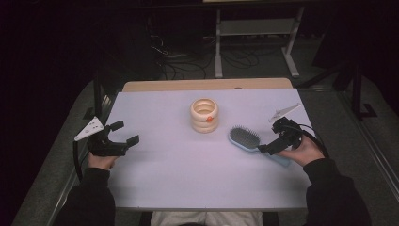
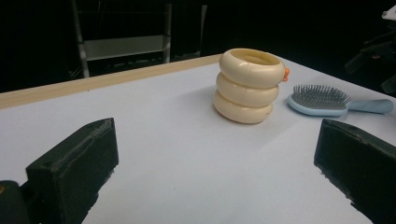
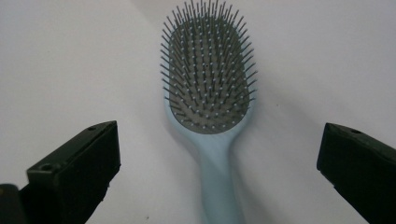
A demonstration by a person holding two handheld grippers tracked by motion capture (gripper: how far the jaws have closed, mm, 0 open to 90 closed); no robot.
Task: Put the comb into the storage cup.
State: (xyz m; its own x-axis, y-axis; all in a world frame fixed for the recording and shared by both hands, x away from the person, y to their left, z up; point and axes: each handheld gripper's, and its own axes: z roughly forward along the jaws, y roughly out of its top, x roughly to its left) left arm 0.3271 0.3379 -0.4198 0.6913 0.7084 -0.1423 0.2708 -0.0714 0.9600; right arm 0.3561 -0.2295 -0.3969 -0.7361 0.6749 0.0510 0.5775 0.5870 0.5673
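Here the white desk carries a cream ringed holder at its middle and, just right of that, the pale blue hairbrush, lying flat with bristles up and its handle running between the wide-apart jaws of the right gripper, which do not touch it. The left gripper hovers well apart at the desk's left, its jaws likewise spread and empty. The brush looks light and stiff, its plastic likely slick, so the narrow handle seems the better place to grip than the springy bristle pad.
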